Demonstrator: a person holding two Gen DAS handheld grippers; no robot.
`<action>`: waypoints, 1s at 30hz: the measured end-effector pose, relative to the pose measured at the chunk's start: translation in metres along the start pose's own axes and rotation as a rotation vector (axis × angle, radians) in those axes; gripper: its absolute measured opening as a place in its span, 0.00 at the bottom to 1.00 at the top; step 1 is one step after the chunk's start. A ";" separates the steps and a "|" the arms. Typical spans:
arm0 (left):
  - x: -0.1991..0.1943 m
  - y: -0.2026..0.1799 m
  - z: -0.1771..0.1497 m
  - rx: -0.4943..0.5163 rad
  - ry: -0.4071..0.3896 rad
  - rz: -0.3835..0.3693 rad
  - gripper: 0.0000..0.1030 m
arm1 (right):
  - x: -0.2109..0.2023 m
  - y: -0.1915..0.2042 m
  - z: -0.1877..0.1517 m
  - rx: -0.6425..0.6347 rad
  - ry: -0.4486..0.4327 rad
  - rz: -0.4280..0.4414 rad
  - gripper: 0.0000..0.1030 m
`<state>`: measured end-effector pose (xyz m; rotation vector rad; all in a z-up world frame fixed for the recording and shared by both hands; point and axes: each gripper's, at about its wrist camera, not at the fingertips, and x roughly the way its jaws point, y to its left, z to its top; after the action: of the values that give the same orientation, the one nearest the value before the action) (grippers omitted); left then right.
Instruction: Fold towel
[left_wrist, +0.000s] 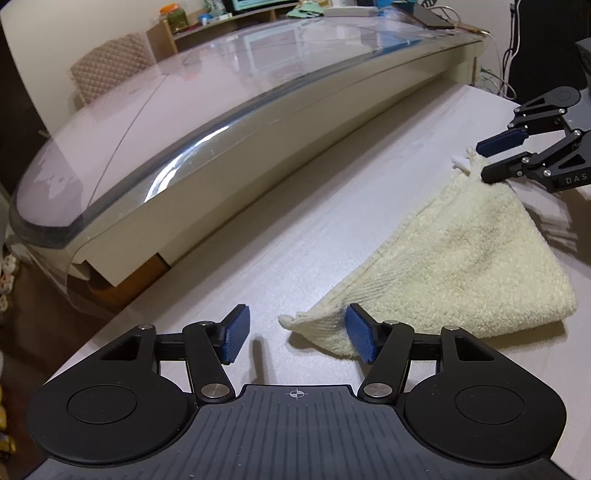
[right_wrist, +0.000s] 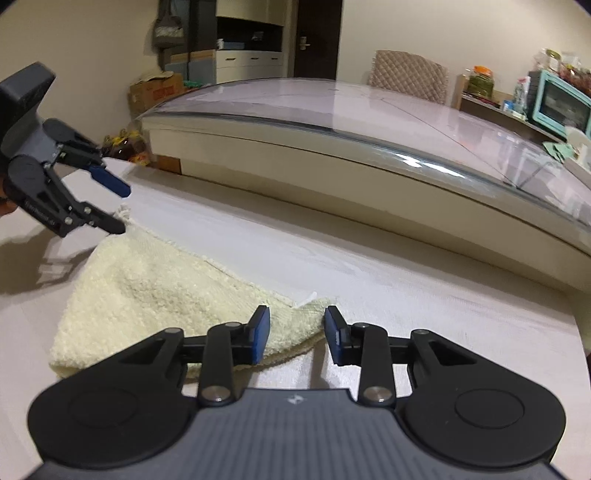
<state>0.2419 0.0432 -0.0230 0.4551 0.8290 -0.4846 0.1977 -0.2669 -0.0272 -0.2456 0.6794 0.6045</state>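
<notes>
Towel (left_wrist: 454, 258): cream terry, folded, lying flat on the pale surface (left_wrist: 258, 229) beside the glass-topped table (left_wrist: 184, 122).

Left wrist view: left gripper (left_wrist: 297, 334) jaws apart, nothing clamped; one towel corner lies between the blue pads (left_wrist: 236, 334), right pad just beside the cloth. Right gripper (left_wrist: 487, 158) at the far tasselled corner, jaws apart.

Right wrist view: right gripper (right_wrist: 295, 332) jaws apart over the near towel (right_wrist: 155, 288) corner, not pinching. Left gripper (right_wrist: 118, 208) apart at the far corner.
</notes>
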 end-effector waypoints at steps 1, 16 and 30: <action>-0.001 -0.001 0.000 -0.004 -0.001 0.002 0.61 | -0.001 -0.004 -0.001 0.024 -0.009 0.006 0.37; -0.004 0.007 -0.001 -0.114 -0.013 0.070 0.61 | 0.007 -0.010 -0.004 0.018 -0.024 -0.053 0.42; -0.068 -0.048 -0.030 -0.338 0.011 0.105 0.96 | -0.076 0.015 -0.016 0.109 0.038 0.025 0.88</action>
<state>0.1574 0.0368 0.0026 0.1872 0.8731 -0.2380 0.1338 -0.2950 0.0094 -0.1480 0.7504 0.5859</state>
